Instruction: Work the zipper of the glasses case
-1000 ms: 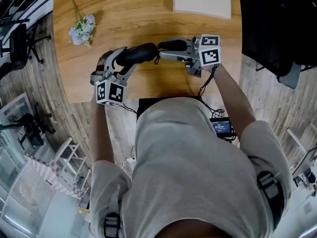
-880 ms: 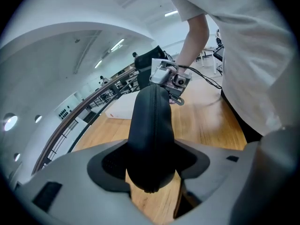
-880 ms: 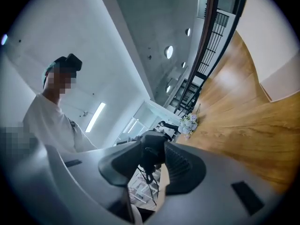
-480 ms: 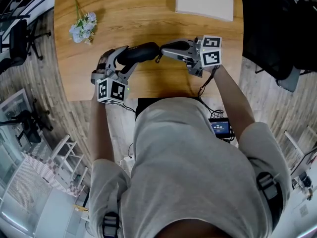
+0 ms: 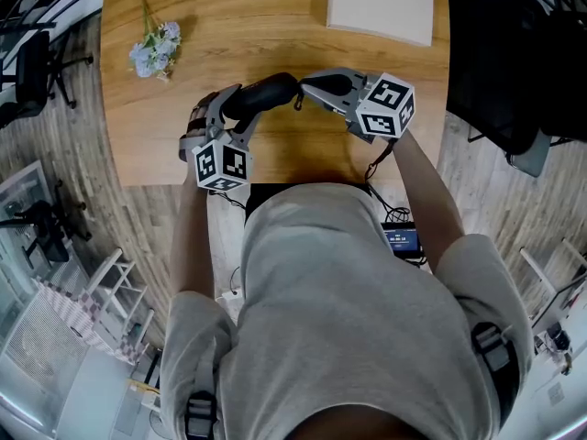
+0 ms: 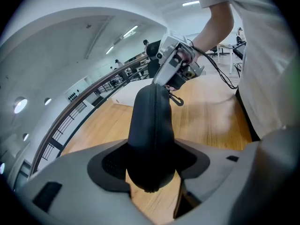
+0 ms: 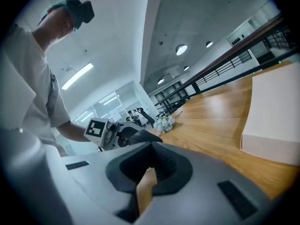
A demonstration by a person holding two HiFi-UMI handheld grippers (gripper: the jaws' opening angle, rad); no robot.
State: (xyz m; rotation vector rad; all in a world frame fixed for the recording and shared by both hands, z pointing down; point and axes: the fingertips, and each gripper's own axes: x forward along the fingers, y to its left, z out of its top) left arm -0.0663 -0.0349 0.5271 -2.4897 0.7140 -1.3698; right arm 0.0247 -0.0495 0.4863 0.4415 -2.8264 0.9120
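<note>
Gripping the case (image 5: 266, 93) at both ends over the table (image 5: 303, 39).
The black case sits over the table's near middle, its zipper seam turned toward the left gripper's camera. The left gripper (image 5: 237, 110) comes in from 7 o'clock, jaws spread wide and clamped on the case's left end, pads (image 6: 110, 161) pressing both sides. The right gripper (image 5: 304, 87) reaches in from 3 o'clock to the case's right tip, where a small clip (image 6: 176, 100) hangs. Its jaws have just been closing and are pressed together; whether the zipper pull is caught between them cannot be told. Flowers (image 5: 154, 51) lie at 10 o'clock, well apart, and a white box (image 5: 381, 3) at 1 o'clock by the far edge.
</note>
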